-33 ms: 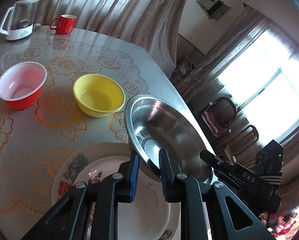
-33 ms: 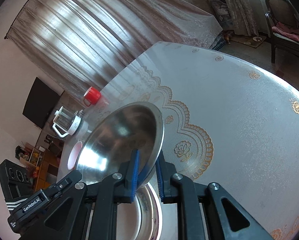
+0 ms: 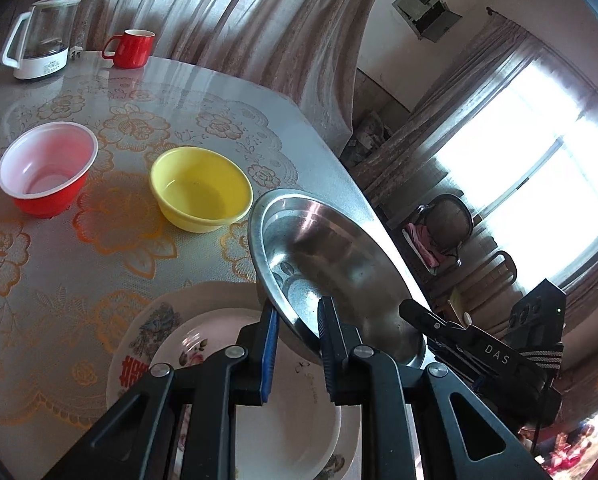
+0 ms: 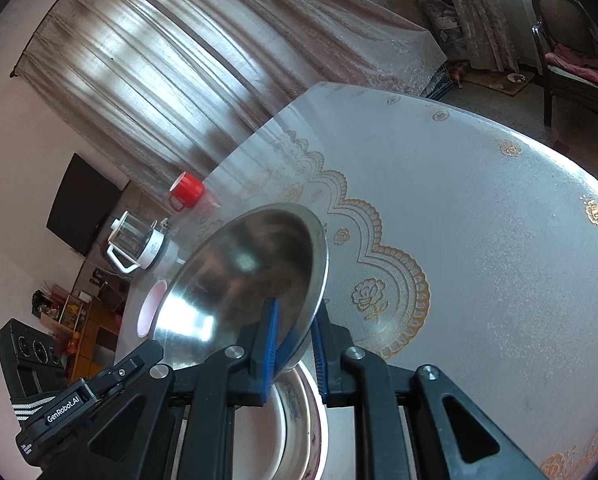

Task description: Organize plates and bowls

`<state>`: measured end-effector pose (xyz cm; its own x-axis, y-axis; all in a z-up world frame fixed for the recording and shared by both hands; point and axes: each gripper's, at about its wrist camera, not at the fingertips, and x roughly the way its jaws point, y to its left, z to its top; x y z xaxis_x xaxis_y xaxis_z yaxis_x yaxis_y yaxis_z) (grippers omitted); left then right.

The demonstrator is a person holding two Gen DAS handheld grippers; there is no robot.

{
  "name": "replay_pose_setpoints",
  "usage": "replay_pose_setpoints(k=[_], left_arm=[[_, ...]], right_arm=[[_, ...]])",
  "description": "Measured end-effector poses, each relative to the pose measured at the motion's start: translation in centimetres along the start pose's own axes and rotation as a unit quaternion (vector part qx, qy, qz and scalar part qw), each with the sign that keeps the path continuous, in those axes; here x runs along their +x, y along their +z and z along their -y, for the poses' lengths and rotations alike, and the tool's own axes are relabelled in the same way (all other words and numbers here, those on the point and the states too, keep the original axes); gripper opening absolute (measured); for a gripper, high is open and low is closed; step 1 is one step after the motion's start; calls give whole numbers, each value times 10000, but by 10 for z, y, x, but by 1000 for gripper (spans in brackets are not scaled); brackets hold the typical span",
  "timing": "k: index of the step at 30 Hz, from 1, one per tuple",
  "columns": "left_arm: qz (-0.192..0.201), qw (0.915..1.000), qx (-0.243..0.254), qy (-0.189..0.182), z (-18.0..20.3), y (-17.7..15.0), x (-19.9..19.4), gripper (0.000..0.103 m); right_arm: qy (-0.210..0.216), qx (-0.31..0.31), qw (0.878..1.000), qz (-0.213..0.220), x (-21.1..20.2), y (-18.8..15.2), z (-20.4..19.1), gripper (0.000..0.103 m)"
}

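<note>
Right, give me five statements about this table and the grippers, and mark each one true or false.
1. Both grippers clamp the rim of the steel plate, the left gripper and the right gripper from opposite sides. True.
2. The steel plate lies flat on the table. False: it is held tilted above the stacked white plates.
3. The yellow bowl sits inside the red bowl. False: they stand side by side, apart.
4. A red mug stands next to the glass kettle at the far edge of the table. True.
5. The red bowl is turned upside down. False: it stands upright, its white inside showing.
</note>
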<state>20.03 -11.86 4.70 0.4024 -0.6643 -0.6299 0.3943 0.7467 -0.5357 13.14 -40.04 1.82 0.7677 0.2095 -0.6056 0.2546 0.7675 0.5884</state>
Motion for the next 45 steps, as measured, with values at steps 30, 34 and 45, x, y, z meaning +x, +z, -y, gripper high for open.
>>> replay_pose_setpoints(k=[30,34,45], left_arm=[[231,9997,-92,-88,-34,-69,-77,20],[206,9997,-112,-113,-35,-74,-79,20],[188,9998,9,-74,-34,-89,-79,20]], right_arm=[[296,-351,9969,-640,-5,-66,-32,15],[270,-365,9966,-694,-5,-69,-32,15],[104,-390,9955,-859,2,-82,-27,15]])
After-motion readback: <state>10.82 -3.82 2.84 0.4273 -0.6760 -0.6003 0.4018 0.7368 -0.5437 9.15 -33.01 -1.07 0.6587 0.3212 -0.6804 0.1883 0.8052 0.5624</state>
